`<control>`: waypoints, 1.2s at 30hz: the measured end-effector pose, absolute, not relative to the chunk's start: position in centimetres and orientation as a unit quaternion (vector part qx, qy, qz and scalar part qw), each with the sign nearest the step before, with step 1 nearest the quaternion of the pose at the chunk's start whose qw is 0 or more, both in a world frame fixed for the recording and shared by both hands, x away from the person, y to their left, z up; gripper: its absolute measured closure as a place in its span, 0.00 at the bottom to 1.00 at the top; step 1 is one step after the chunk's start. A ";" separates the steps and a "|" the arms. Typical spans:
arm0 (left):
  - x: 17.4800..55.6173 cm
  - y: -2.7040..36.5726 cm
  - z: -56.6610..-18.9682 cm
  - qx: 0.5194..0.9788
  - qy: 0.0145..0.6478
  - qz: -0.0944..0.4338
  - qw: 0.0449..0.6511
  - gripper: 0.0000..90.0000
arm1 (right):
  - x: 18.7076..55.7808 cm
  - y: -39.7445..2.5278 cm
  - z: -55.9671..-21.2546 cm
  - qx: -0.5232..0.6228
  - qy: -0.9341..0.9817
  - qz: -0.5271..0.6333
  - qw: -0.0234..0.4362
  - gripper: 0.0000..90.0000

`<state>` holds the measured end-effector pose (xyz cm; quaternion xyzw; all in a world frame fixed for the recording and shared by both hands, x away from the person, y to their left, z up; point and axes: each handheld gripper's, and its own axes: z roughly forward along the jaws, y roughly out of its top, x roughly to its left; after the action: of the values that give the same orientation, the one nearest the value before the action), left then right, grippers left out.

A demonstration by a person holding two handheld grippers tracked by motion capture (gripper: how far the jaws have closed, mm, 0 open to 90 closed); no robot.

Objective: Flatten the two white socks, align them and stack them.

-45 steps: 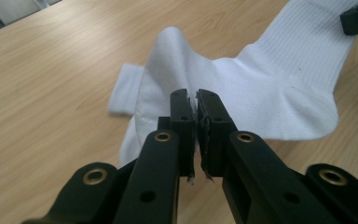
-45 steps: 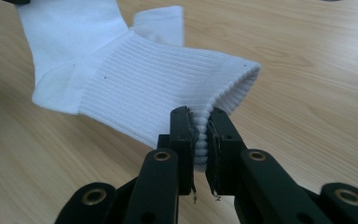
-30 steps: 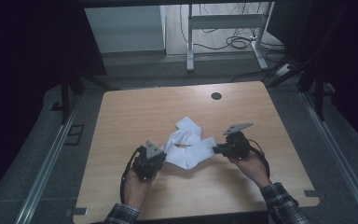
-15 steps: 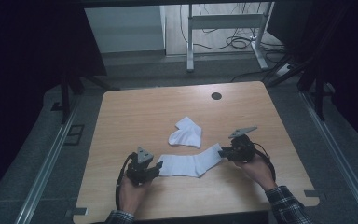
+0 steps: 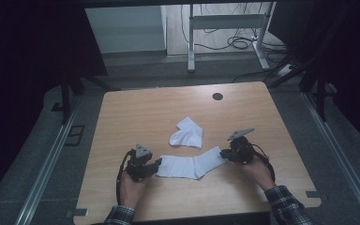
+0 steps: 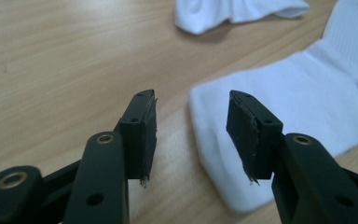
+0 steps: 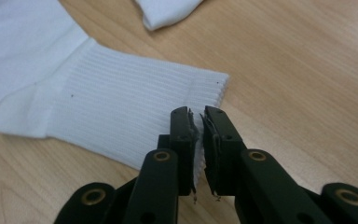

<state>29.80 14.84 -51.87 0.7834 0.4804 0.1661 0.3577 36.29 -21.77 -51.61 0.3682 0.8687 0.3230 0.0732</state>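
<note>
Sock (image 5: 190, 165) is laid flat near the desk's (image 5: 136, 108) front edge, cuff pinched by the right gripper (image 7: 198, 122). Left gripper (image 6: 191, 126) jaws are spread apart at the toe, so it could get dragged crooked by one tug.

Since the earlier frames, the near sock (image 5: 191, 166) has been drawn out flat, apart from the far sock (image 5: 186, 134); left gripper (image 5: 156, 165) has apparently let go.

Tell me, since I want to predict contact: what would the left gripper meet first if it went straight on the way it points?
Probably the flat white sock: the open left gripper points at its toe end.
</note>
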 end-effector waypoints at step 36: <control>40.6 9.7 -52.7 0.808 0.464 0.151 0.331 0.67 | 36.3 -28.2 -52.2 0.390 0.858 0.307 0.134 0.50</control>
<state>40.58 9.73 -52.73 0.8076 0.4642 0.1513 0.3306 36.31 -28.23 -52.18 0.3901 0.8575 0.3072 0.1345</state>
